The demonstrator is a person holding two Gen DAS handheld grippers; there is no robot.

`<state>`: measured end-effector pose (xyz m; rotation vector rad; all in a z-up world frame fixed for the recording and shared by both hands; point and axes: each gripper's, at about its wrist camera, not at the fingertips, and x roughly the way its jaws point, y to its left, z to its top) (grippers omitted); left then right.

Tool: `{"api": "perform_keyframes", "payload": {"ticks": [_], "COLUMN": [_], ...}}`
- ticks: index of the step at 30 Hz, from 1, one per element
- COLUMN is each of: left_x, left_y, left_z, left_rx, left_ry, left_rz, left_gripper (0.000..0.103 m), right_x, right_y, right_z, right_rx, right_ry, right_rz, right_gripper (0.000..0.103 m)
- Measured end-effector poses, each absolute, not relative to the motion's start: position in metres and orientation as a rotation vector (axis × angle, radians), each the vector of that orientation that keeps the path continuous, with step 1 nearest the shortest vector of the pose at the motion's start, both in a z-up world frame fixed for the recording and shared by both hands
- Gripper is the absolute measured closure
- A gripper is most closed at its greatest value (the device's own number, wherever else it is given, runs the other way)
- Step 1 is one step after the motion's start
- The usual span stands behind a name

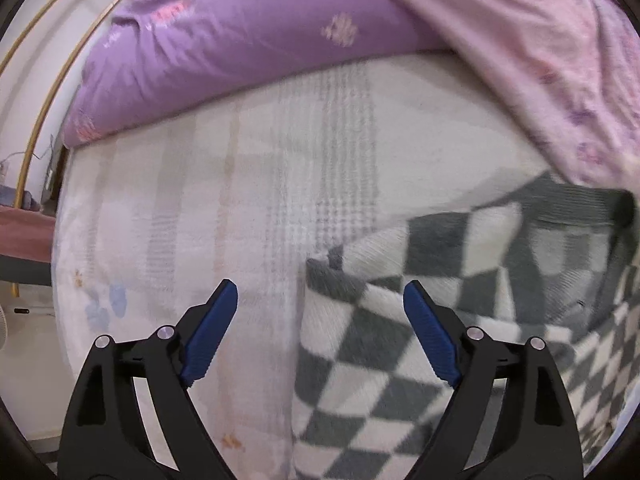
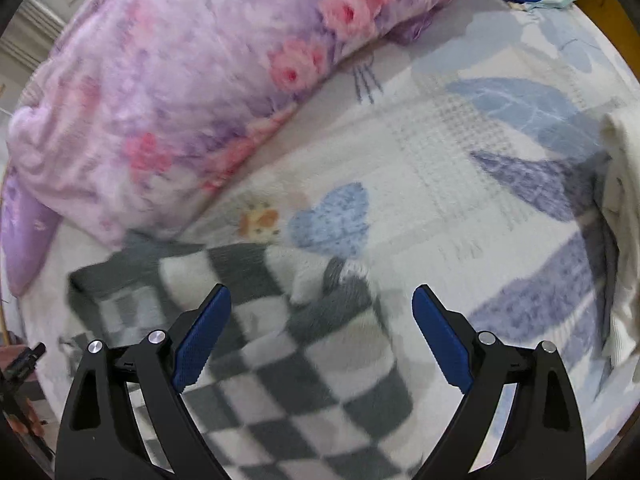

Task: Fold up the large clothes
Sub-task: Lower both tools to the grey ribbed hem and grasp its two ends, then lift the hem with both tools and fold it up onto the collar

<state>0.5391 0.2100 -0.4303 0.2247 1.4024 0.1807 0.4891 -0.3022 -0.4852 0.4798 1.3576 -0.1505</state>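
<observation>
A grey-and-white checkered knit garment [image 1: 460,320] lies on the bed, filling the lower right of the left wrist view. My left gripper [image 1: 320,300] hangs open over its left edge with nothing between the blue pads [image 1: 208,332]. In the right wrist view the same checkered garment [image 2: 300,360] spreads across the lower middle. Over it my right gripper [image 2: 322,300] is open and points steeply down, pads [image 2: 444,344] apart from the cloth. A dark grey ribbed hem [image 1: 580,200] shows at the garment's far side.
The bed is covered by a pale patterned blanket [image 1: 224,208]. A purple quilt [image 1: 240,52] and a pink floral duvet [image 2: 172,92] are piled at the far side. A cream cloth [image 2: 620,240] lies at the right edge. The bed's left edge and the floor [image 1: 28,336] show at left.
</observation>
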Motion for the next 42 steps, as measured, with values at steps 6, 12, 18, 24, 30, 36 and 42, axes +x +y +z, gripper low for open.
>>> {"api": "perform_keyframes", "payload": {"ticks": [6,12,18,24,30,36,42], "left_x": [0.554,0.551,0.547,0.542,0.529,0.513,0.476], "left_y": [0.236,0.263,0.252,0.252,0.250,0.226,0.218], "left_z": [-0.481,-0.501,-0.496,-0.473,-0.435,-0.395,-0.353], "left_rx": [0.179,-0.047,-0.048,-0.035,0.017,0.047,0.073], "left_ry": [1.465,1.465,1.448,1.433,1.395,1.363,1.308], "left_rz": [0.235,0.196,0.127,0.182,0.175,0.159,0.146], "left_gripper": [0.013,0.026,0.077,0.083,0.083,0.083,0.083], "right_x": [0.498,0.502,0.500,0.490,0.481,0.460,0.427], "right_y": [-0.302,-0.300,-0.297,-0.288,-0.277,-0.270,-0.262], "right_z": [-0.524,-0.535,-0.524,-0.493,-0.446,-0.400,-0.370], "right_rx": [0.477,0.431,0.387,0.385,0.352,0.347,0.346], "right_ry": [1.418,1.446,1.475,1.458,1.407,1.359,1.305], "right_rz": [-0.134,-0.095,-0.062,-0.057,-0.050,-0.054,-0.059], "right_gripper": [0.015,0.008,0.045,0.084,0.084,0.085,0.085]}}
